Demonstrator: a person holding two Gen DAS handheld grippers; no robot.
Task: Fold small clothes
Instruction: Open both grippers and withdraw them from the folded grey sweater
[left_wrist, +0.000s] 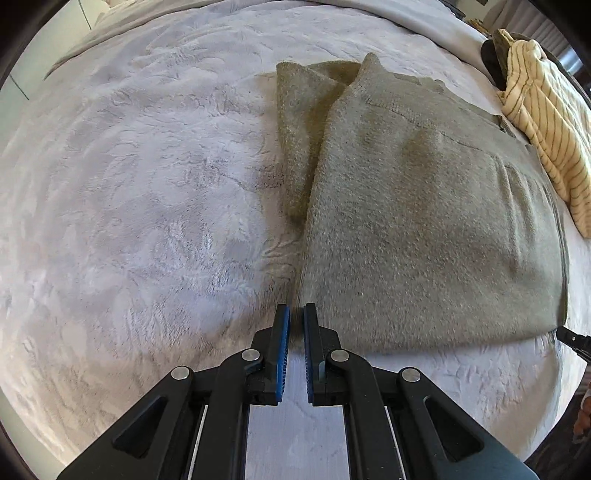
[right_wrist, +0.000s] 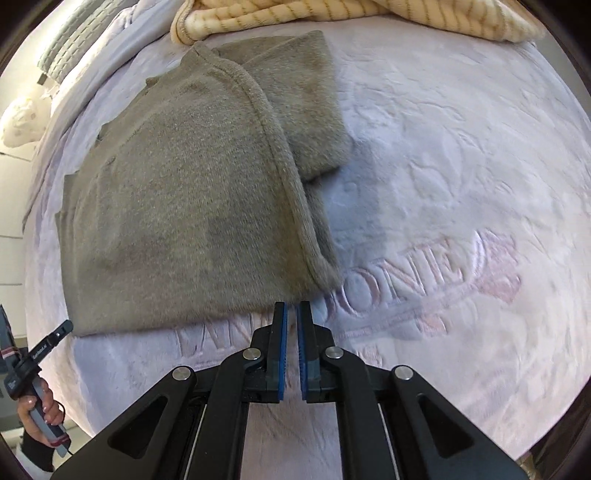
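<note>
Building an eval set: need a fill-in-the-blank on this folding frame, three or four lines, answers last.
1. The olive-grey garment lies on a pale plush ____.
2. The cream garment near it carries thin dark ____.
3. Neither the left gripper nor the right gripper holds any ____.
4. The blanket has embossed ____ just beyond the right gripper's fingers.

Answers: blanket; stripes; cloth; lettering

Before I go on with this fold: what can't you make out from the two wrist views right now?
- Sweater: the sleeve under its folded edge is covered by the top layer in both views.
- Striped garment: cut off by the frame's top edge in the right view.
- Both grippers: narrow gap; whether they pinch cloth is unclear.
</note>
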